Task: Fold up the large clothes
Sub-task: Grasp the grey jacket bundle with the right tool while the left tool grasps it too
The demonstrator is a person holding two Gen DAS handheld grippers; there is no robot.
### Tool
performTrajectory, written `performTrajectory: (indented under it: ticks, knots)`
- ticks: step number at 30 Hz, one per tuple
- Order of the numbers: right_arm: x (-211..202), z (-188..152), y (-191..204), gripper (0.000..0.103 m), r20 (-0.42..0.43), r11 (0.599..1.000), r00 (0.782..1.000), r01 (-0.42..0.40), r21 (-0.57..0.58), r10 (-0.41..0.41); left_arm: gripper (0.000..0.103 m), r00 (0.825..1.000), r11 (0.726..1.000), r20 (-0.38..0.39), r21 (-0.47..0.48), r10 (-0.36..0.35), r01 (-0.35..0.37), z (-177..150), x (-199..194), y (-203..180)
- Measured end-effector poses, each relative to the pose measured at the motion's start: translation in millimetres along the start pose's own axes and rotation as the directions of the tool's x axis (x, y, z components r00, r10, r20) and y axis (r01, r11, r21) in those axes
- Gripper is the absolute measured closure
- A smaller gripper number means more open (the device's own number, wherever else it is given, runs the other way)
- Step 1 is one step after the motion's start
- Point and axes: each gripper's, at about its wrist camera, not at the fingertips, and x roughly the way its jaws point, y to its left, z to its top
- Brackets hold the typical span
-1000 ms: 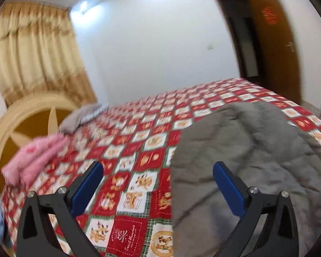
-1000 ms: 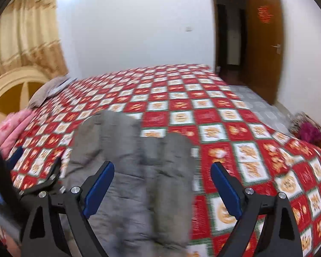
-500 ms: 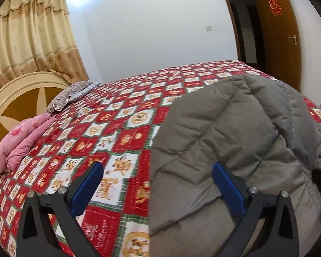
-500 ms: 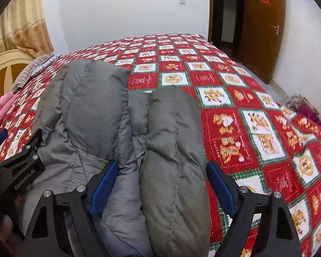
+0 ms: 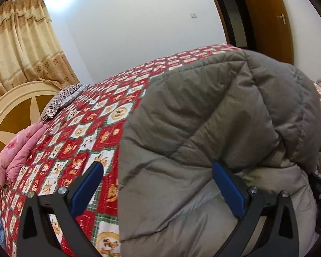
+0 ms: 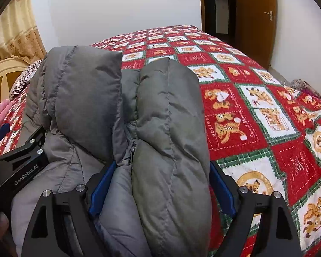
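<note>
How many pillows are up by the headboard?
2: a pink pillow lies nearest the cream headboard, and a striped pillow lies further along the bed beyond it. The grey jacket may hide others.

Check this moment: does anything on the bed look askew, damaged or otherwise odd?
Nothing looks damaged or spilled. The grey quilted puffer jacket lies bunched near the edge of the red patchwork teddy-bear bedspread, one padded part doubled over another, uneven, not squared up. That fits a fold under way.
</note>
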Motion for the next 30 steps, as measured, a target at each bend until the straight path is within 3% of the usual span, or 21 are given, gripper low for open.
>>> performTrajectory:
  ticks: [10, 14, 17, 19, 21, 23, 26, 28, 29, 30]
  knots:
    - [-1, -1, -3, 0.019, 0.004, 1.000, 1.000, 0.013, -0.006, -0.013, 0.000, 1.000, 1.000, 0.006, 0.018, 0.021, -0.021, -1, 0, -8]
    - [-24, 10, -3, 0.019, 0.058, 0.999, 0.998, 0.037, -0.011, -0.037, 0.000, 0.999, 0.999, 0.014, 0.027, 0.037, -0.038, -1, -1, -13]
    - [-51, 19, -5, 0.019, 0.151, 0.998, 0.987, 0.060, -0.005, -0.058, 0.000, 0.999, 0.999, 0.020, 0.020, 0.037, -0.038, -1, -2, -13]
    - [-65, 24, 0, 0.019, 0.209, 0.999, 0.978, 0.006, -0.034, 0.001, 0.000, 0.999, 0.999, 0.018, 0.012, 0.032, -0.032, -1, -1, -11]
    - [-59, 26, 11, 0.026, 0.174, 0.995, 0.982, -0.054, -0.087, 0.069, 0.000, 0.999, 0.999, 0.027, 0.003, 0.032, -0.032, -1, -4, -9]
    - [-44, 26, 19, 0.050, 0.114, 0.990, 0.989, -0.079, -0.114, 0.092, 0.000, 0.999, 0.999, 0.039, -0.009, 0.035, -0.035, -2, -7, -5]
    - [-21, 22, 19, 0.052, 0.049, 0.987, 0.990, -0.129, -0.097, 0.134, 0.000, 0.998, 0.998, 0.039, -0.050, 0.041, -0.039, -1, -12, 7]
    - [-22, 20, 17, 0.064, 0.061, 0.981, 0.983, -0.164, -0.105, 0.171, 0.000, 0.999, 0.995, 0.029, -0.089, 0.041, -0.038, -1, -15, 18]
    - [-22, 18, 18, 0.075, 0.056, 0.976, 0.980, -0.183, -0.116, 0.191, 0.000, 0.999, 0.993, 0.025, -0.110, 0.038, -0.035, 0, -17, 24]
    - [-23, 17, 20, 0.078, 0.047, 0.967, 0.973, -0.217, -0.134, 0.225, 0.000, 0.999, 0.992, 0.024, -0.121, 0.040, -0.037, 0, -18, 28]
